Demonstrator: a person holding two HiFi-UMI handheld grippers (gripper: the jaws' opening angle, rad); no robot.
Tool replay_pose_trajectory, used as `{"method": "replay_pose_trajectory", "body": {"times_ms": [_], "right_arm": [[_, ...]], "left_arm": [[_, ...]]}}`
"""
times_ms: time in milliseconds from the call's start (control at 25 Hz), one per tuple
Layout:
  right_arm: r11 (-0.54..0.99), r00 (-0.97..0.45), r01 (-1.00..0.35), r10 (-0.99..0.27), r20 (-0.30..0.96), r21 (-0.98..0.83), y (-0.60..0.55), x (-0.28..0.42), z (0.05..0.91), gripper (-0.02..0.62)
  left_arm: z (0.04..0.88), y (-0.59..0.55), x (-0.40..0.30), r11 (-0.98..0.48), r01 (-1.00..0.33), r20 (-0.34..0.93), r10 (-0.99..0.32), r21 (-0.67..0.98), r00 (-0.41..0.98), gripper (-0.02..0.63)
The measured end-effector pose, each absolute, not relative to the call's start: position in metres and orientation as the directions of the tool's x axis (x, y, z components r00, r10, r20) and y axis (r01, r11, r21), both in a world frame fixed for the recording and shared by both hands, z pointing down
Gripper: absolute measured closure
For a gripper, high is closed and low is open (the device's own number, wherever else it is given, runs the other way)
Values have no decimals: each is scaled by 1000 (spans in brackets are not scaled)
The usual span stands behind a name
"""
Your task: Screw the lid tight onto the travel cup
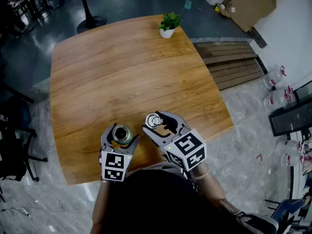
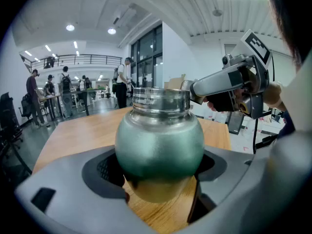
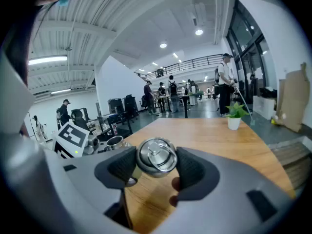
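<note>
The green metal travel cup stands upright and open-mouthed on the wooden table near its front edge. My left gripper is shut on its round body, one pad on each side. Just to its right, my right gripper is shut on the shiny steel lid. In the right gripper view the lid sits tilted between the pads, its top facing the camera. It is held beside the cup's threaded mouth, apart from it. The right gripper shows behind the cup in the left gripper view.
A small potted plant stands at the table's far edge. Wooden planks and cardboard lie on the floor to the right. A dark chair is at the left. People stand far off in the hall.
</note>
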State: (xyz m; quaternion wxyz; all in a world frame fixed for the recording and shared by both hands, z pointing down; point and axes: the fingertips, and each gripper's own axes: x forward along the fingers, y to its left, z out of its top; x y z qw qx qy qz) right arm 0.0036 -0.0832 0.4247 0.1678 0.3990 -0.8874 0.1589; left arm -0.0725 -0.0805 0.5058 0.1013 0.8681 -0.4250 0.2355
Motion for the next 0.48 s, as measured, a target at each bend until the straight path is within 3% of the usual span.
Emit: {"method": "replay_pose_trajectory", "body": {"times_ms": [480], "right_arm": [[646,-644,-749,-661,385,-146,-82,4,403,328]], "left_arm": [[494,-85,-52,-678,-728,521,-658,-96,544,212]]}}
